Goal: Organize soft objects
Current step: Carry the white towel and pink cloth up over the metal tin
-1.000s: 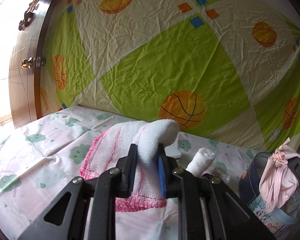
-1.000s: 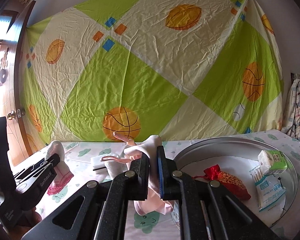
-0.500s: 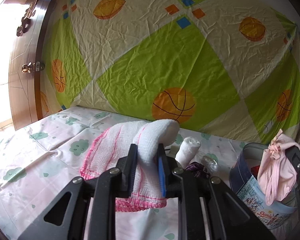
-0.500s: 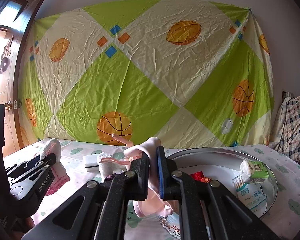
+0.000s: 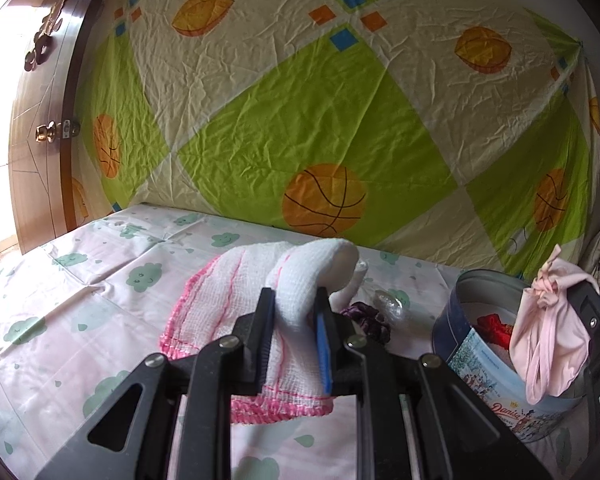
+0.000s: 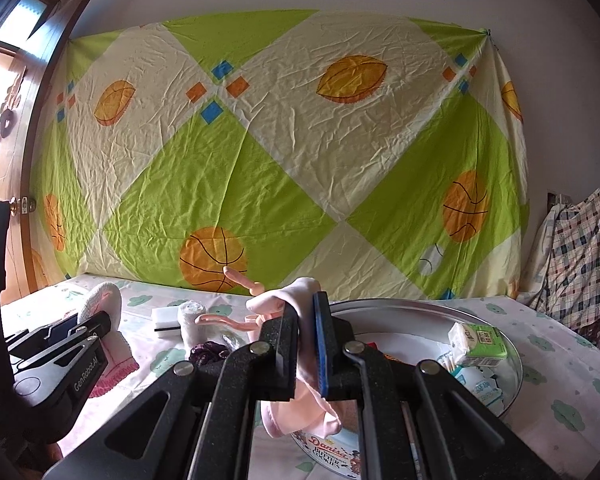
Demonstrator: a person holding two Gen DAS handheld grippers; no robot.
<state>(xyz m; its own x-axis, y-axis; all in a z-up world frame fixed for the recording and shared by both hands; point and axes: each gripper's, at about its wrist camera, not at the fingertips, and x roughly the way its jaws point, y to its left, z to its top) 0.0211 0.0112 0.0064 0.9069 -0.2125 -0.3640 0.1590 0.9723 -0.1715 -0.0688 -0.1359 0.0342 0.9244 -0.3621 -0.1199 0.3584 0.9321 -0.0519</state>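
My left gripper (image 5: 296,300) is shut on a white gauze cloth with pink stitched edges (image 5: 228,292), held above the bed. It also shows in the right wrist view (image 6: 104,304) at the left. My right gripper (image 6: 306,306) is shut on a pale pink garment (image 6: 296,416) that hangs over the open round Danisa cookie tin (image 6: 328,452). In the left wrist view the pink garment (image 5: 548,340) hangs at the right, over the tin (image 5: 496,396), which holds a red item (image 5: 494,328).
On the bedsheet lie a rolled white cloth (image 6: 190,318), a dark purple scrunchie (image 6: 208,352), a white sponge (image 6: 166,318) and a clear wrapper (image 5: 388,300). A metal tray (image 6: 514,360) holds cartons and cotton swabs. A checked cloth (image 6: 580,252) hangs at right.
Both grippers rose and tilted, each keeping its cloth. The pink garment and the tin now sit closer to my left gripper's right side.
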